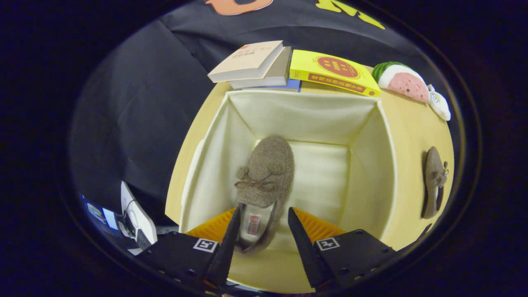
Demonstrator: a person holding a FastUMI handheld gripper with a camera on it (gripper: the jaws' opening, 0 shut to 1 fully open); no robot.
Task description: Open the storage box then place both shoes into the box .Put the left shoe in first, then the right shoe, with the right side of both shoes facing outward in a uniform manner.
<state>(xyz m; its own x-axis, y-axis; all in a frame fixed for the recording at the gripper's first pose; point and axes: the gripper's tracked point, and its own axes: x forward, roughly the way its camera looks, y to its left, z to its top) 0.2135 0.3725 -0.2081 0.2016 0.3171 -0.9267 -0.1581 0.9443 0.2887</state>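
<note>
Shoes are the matter here, and one of them (pixel 264 181) lies inside the open storage box (pixel 371 165), its heel between the fingers of the gripper (pixel 264 231) at lower centre of the frame. The fingers stand apart around the heel; the left one is at the heel's edge and the right one seems clear of it, so I judge nothing is clamped. The shoe's long axis runs straight away from the fingers, toe toward the box's far wall, on the left half of the floor — the right half is bare. The second shoe (pixel 434 181) rests on the table (pixel 412 123) at the right of the frame, outside the box's right wall, lying lengthwise like the first. Fetching it would mean swinging right, over that wall. Beyond the box, upper centre: stacked books (pixel 251 62), a yellow book (pixel 334 72) and a plush toy (pixel 402 80).
</note>
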